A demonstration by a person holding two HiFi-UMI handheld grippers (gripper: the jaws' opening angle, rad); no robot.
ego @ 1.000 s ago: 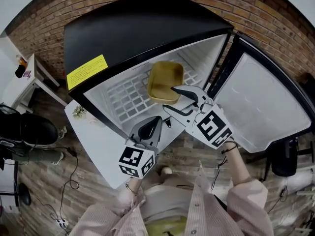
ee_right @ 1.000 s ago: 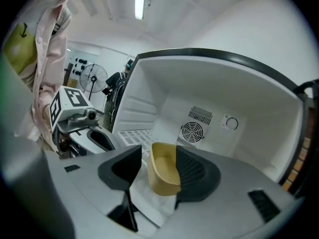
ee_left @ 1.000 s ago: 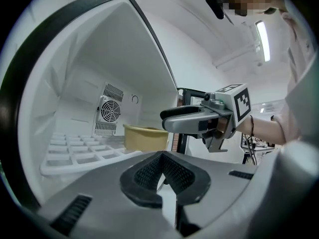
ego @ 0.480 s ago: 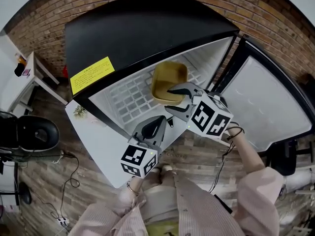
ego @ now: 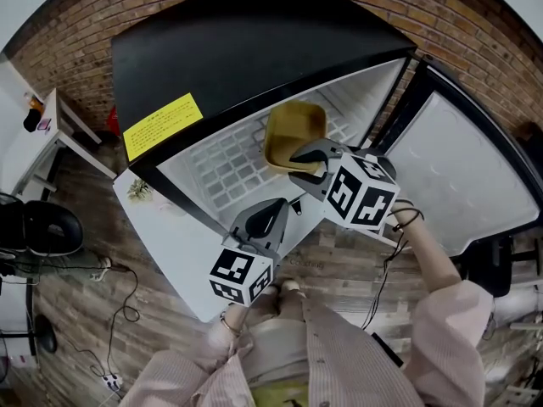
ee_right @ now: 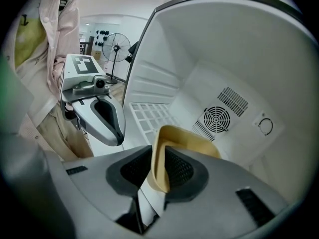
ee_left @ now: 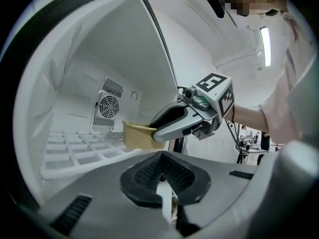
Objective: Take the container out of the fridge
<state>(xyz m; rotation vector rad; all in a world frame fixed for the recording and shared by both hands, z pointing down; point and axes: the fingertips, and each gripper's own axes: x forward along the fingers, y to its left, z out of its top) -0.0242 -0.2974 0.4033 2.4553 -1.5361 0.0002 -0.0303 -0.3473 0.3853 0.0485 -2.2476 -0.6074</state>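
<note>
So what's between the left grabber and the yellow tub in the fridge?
Just bare white shelf grid, seen in the left gripper view. The left gripper is shut and empty; the right gripper is closing on the wall of the yellow tub.

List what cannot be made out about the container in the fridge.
- Head view: the container near wall, hidden by the right gripper, whose fingers are closing on it.
- Left gripper view: the container's inside, hidden by its own side wall.
- Right gripper view: its base, behind the gripper's body.
- Head view: print on the yellow label, too small.
</note>
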